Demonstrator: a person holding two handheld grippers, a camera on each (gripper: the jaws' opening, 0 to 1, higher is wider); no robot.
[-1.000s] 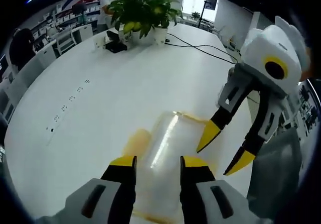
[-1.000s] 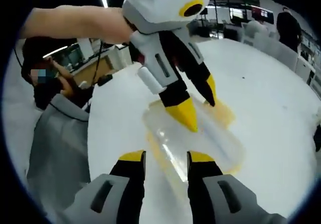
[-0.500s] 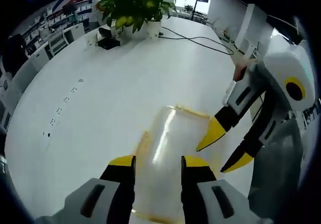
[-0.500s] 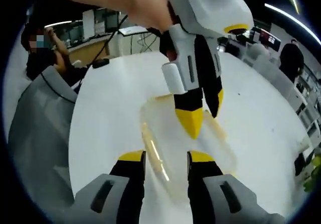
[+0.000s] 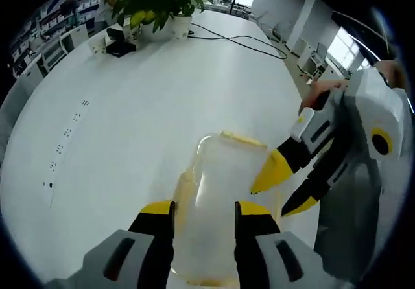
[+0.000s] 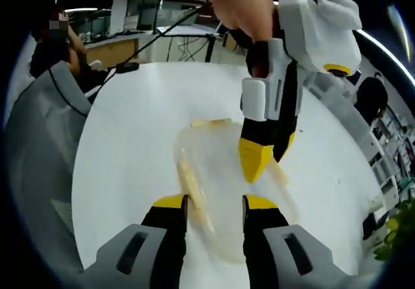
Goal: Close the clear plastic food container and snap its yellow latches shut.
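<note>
Since a second ago we have swung both cameras round over the clear container (image 5: 217, 205), and the right hand-held gripper (image 5: 267, 199) has dropped from above it to its side.

From the left gripper view, our left hand-held gripper (image 5: 204, 208) holds its jaws apart over the container, which sits on the white counter (image 5: 130, 120) with a yellow latch (image 5: 243, 138) along its far edge. A potted plant (image 5: 152, 4) stands far off.

From the right gripper view, the right hand-held gripper (image 6: 212, 203) is spread open above the container (image 6: 220, 185); the left hand-held gripper (image 6: 266, 154) points down onto its lid, jaws parted.
</note>
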